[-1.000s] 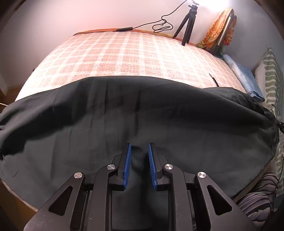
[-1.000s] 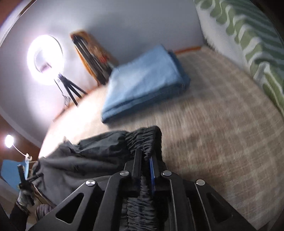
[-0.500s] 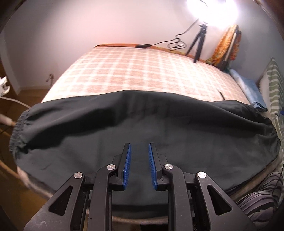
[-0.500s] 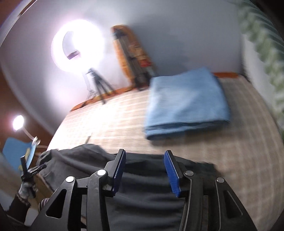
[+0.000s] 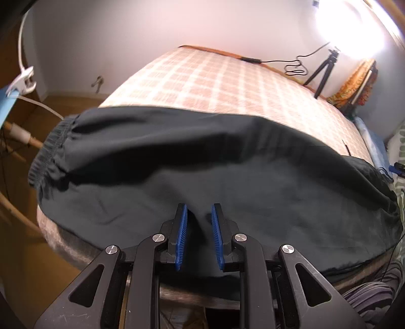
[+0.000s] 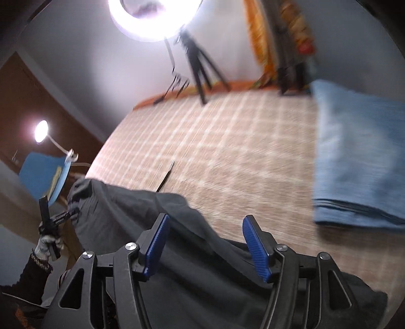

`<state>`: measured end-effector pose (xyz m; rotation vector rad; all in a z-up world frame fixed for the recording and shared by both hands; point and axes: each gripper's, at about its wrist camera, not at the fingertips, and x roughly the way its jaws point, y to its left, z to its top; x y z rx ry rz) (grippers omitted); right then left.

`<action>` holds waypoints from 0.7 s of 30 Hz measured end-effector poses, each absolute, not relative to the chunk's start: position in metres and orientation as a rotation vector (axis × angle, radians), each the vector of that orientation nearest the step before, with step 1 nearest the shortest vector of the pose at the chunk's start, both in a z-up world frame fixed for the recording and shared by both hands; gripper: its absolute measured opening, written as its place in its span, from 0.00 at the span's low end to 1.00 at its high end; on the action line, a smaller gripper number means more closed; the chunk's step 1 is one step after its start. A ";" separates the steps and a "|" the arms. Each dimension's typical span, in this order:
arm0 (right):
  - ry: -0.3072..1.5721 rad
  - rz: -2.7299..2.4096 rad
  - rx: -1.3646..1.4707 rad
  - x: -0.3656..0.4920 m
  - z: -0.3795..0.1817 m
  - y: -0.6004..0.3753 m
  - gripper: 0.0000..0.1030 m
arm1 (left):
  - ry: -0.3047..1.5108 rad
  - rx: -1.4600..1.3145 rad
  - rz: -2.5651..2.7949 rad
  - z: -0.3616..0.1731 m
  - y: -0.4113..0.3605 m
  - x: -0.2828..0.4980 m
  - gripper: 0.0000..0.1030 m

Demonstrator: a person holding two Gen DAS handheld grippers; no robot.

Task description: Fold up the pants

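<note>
Black pants (image 5: pixel 202 164) lie spread lengthwise along the near edge of the checked bed (image 5: pixel 215 81), elastic waistband (image 5: pixel 48 154) at the left end. My left gripper (image 5: pixel 199 215) hovers just above the middle of the pants, jaws a little apart, holding nothing. In the right wrist view the pants (image 6: pixel 207 265) lie under my right gripper (image 6: pixel 205 229), which is wide open and empty above the fabric. The left gripper also shows small at the far left of that view (image 6: pixel 54 220), held in a gloved hand.
A folded blue blanket (image 6: pixel 354 157) lies on the bed to the right. A tripod (image 6: pixel 197 63) with a ring light (image 6: pixel 154 15) stands at the far bed edge, cable beside it. A thin dark stick (image 6: pixel 165 178) lies near the pants. A striped pillow (image 5: pixel 401 141) sits at the right.
My right gripper let go of the bunched pants end, opened wide and swung left. The pants now lie flatter. My left gripper has shifted left, so the waistband has come into view.
</note>
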<state>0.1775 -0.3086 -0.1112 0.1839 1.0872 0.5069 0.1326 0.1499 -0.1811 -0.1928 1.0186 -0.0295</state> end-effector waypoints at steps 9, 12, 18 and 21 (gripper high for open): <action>1.268 0.587 0.215 0.224 -0.171 -0.266 0.66 | 1.012 -0.218 -0.022 -0.189 0.157 0.131 0.17; 1.320 0.618 0.270 0.232 -0.184 -0.265 0.68 | 1.007 -0.210 -0.021 -0.189 0.156 0.132 0.17; 1.403 0.759 0.456 0.235 -0.197 -0.268 0.59 | 0.989 -0.211 -0.020 -0.191 0.155 0.133 0.18; 1.415 0.794 0.444 0.229 -0.199 -0.258 0.48 | 0.981 -0.212 -0.023 -0.192 0.156 0.134 0.18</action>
